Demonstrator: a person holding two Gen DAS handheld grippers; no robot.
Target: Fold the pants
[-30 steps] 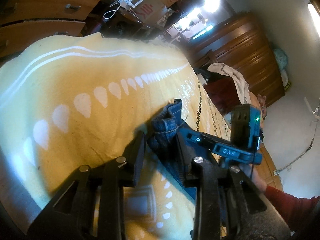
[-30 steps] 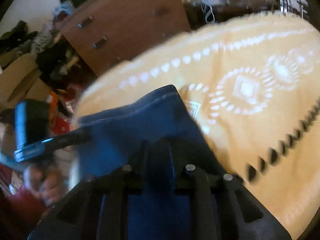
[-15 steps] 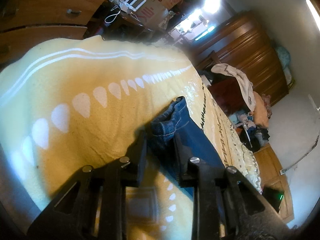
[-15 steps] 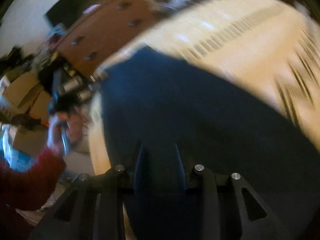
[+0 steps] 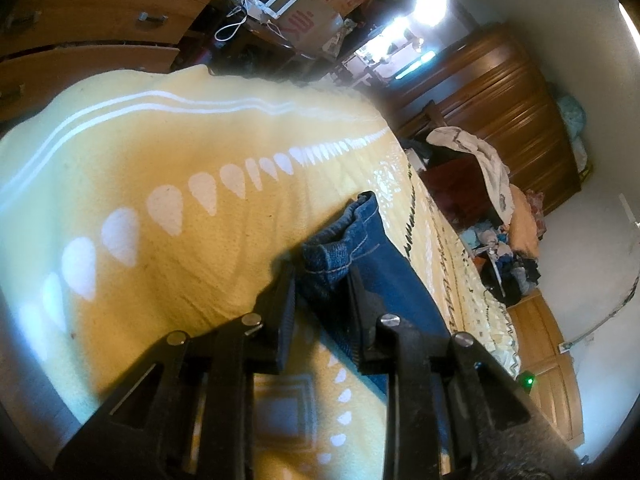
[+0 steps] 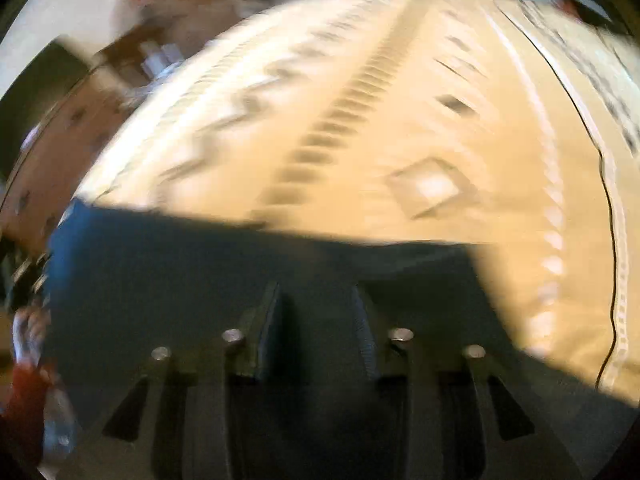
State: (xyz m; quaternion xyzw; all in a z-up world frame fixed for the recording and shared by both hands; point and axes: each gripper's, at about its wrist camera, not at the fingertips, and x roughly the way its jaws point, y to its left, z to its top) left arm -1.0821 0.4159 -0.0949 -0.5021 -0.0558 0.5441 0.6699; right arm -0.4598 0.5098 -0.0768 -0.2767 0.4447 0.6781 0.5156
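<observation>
A bed [image 5: 168, 152] carries everything, spread with a yellow blanket [image 5: 120, 184] patterned with white teardrops, twin wavy white stripes and dark zigzag borders. Lying directly on the blanket is a pair of blue jeans [image 5: 384, 268], stitched hem bunched and raised. A thin dark cord [image 6: 608, 216] trails across the blanket's edge.

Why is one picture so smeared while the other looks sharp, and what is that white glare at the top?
Right wrist view: motion blur smears the yellow blanket and the jeans. Left wrist view: sharp, stitching on the jeans readable; bright lights wash out the top; fisheye bends the wardrobe.
</observation>
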